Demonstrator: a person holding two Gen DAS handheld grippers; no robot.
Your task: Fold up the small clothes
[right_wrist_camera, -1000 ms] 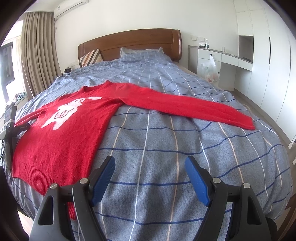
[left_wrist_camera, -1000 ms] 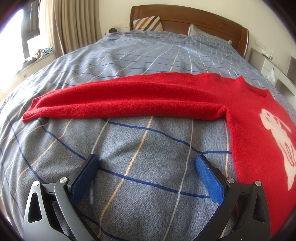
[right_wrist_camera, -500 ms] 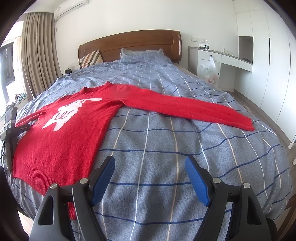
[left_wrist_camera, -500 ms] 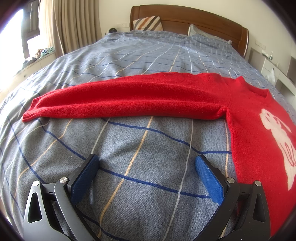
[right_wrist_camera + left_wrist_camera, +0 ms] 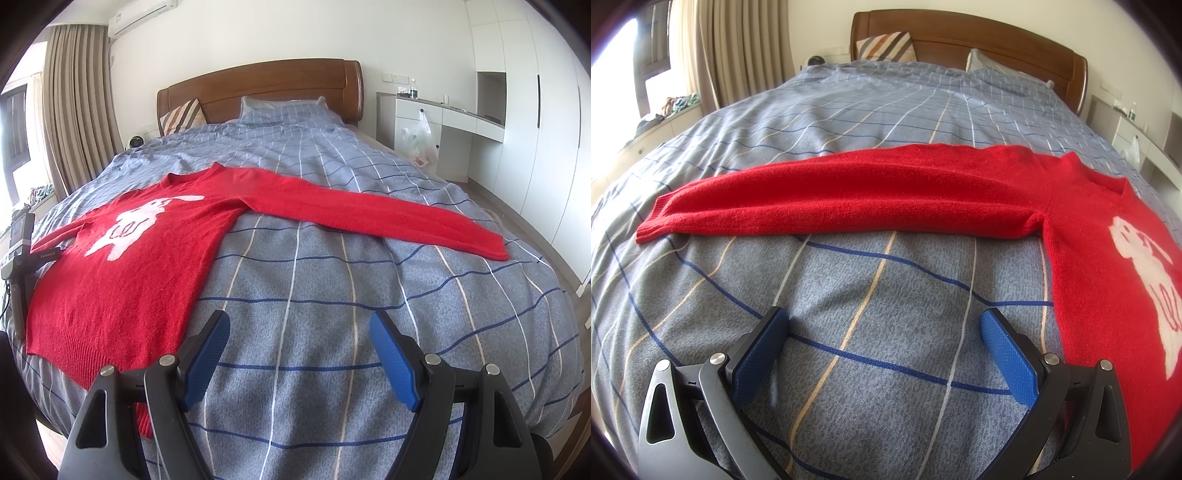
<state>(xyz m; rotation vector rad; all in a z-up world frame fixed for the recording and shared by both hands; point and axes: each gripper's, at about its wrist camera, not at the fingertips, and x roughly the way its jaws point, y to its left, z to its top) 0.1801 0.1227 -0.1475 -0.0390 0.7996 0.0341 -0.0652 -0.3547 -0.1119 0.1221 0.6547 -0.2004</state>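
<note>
A red knit sweater (image 5: 122, 280) with a white rabbit figure lies flat, front up, on the bed, both sleeves spread out sideways. In the left wrist view its left sleeve (image 5: 849, 195) stretches across the middle and the body (image 5: 1115, 288) fills the right side. My left gripper (image 5: 882, 332) is open and empty over bare quilt, in front of that sleeve. In the right wrist view the other sleeve (image 5: 373, 214) runs to the right. My right gripper (image 5: 299, 334) is open and empty over quilt, just right of the sweater's hem.
The bed has a blue-grey checked quilt (image 5: 332, 295), pillows (image 5: 280, 105) and a wooden headboard (image 5: 266, 88). A white desk with a plastic bag (image 5: 421, 138) and wardrobes stand to the right. Curtains (image 5: 738, 48) and a window sill are at the left.
The right wrist view has shifted slightly: the sweater sits a little lower in frame. The left gripper and the sweater have not moved.
</note>
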